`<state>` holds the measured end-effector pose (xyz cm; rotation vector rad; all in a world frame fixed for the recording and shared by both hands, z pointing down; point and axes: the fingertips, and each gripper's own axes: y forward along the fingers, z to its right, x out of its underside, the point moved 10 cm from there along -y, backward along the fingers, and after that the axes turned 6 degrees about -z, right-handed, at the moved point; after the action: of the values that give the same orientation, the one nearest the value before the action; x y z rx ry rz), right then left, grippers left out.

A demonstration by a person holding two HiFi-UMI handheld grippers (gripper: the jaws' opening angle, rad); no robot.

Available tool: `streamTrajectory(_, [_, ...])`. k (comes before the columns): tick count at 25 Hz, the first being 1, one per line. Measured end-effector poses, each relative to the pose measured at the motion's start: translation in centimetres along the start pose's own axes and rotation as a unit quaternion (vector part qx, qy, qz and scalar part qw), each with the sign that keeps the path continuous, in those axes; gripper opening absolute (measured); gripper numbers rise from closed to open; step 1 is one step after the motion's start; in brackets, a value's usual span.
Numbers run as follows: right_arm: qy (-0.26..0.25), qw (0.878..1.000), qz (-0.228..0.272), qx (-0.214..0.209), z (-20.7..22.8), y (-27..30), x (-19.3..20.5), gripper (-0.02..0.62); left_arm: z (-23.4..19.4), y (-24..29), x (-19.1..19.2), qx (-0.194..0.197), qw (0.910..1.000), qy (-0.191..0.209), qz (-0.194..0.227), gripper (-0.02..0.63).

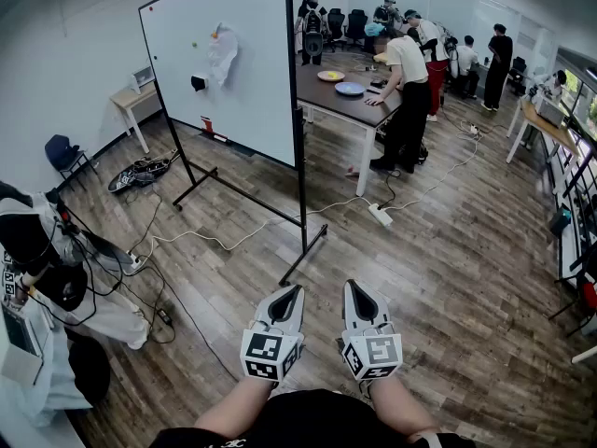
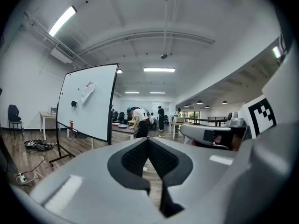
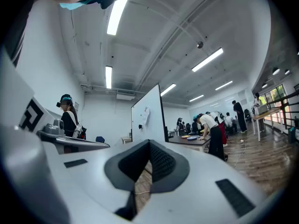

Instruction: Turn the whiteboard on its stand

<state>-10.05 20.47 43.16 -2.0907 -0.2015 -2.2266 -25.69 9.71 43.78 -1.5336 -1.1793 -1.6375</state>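
Closest in, the left gripper [image 1: 291, 290] and the right gripper [image 1: 353, 286] sit side by side just in front of the person's body, pointing roughly level toward the room. Each gripper's own view shows its jaws pressed together at the tips with nothing between them, so both are closed and empty; this looks like a rest carry rather than a reach.

Beyond them is bare wooden floor [image 1: 448, 287], crossed by a pale cable [image 1: 215, 241] that runs under the stand toward a power strip [image 1: 380, 215]; that cable could catch a foot of the stand when it swings.

The whiteboard [image 1: 233, 63] stands ahead and a little to the left, well apart from both grippers, upright in its black stand [image 1: 303, 250]. It is angled so that its right upright is the nearest part. That upright is probably the sensible place to take hold, as it gives the most leverage for turning. An eraser [image 1: 199, 82] and a crumpled sheet [image 1: 222, 54] cling to the board's face, and they may shake loose if the turn is rough.

Behind the board's far edge is a dark table [image 1: 326, 91] with a person [image 1: 408, 82] bent over it; the board has little room on that side. More people stand farther back.

The turning has not begun. Next, the person would need to walk closer and open the jaws.
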Motion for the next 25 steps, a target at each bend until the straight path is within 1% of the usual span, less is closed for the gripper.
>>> streamTrajectory(8, [0.008,1.000,-0.006,0.005,-1.3,0.0,0.4,0.006,-0.6,-1.0,0.5,0.002,1.0000,0.001,-0.004,0.009])
streamTrajectory(13, [0.012,1.000,-0.005,0.002,-2.4,1.4,0.6,0.006,-2.3,-1.0,0.6,0.004,1.0000,0.000,-0.002,0.009])
streamTrajectory(21, [0.003,1.000,-0.004,0.002,-4.8,3.1,1.5,0.006,-5.1,-1.5,1.1,0.014,0.9998,0.007,0.012,0.009])
streamTrajectory(25, [-0.004,1.000,-0.009,-0.002,-5.5,4.6,1.4,0.006,-6.8,-1.4,1.0,0.015,0.9998,0.002,0.016,0.009])
